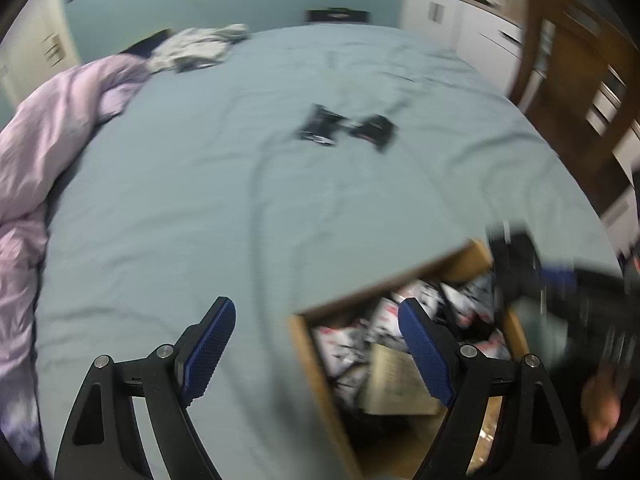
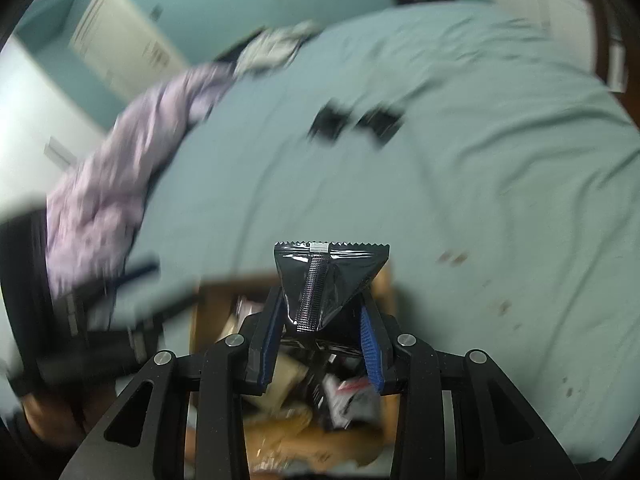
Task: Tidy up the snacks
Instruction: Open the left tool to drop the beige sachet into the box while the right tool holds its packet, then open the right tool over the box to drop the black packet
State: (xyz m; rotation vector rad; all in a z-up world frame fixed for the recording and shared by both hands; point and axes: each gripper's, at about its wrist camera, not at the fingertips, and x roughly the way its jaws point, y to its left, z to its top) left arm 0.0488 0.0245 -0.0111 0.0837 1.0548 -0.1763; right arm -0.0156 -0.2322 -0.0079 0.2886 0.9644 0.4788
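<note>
My left gripper (image 1: 316,312) stands open above the grey-green bedsheet, with nothing between its blue pads. Its right finger hangs over the left part of an open brown box (image 1: 308,356) that holds several white-and-black snack packets (image 1: 344,344). My right gripper (image 2: 322,304) is shut on a shiny black snack packet (image 2: 328,276), held upright above the same box (image 2: 200,308). Two more black packets (image 1: 318,126) (image 1: 374,130) lie side by side further up the bed, also blurred in the right wrist view (image 2: 330,120) (image 2: 380,120). The right gripper (image 1: 560,300) shows as a dark blur over the box's right side.
A crumpled lilac duvet (image 1: 52,132) lies along the left of the bed, and a grey-white cloth (image 1: 196,48) near the far edge. A wooden chair (image 1: 572,92) and white cabinets (image 1: 452,20) stand on the right. A hand (image 1: 600,404) shows at lower right.
</note>
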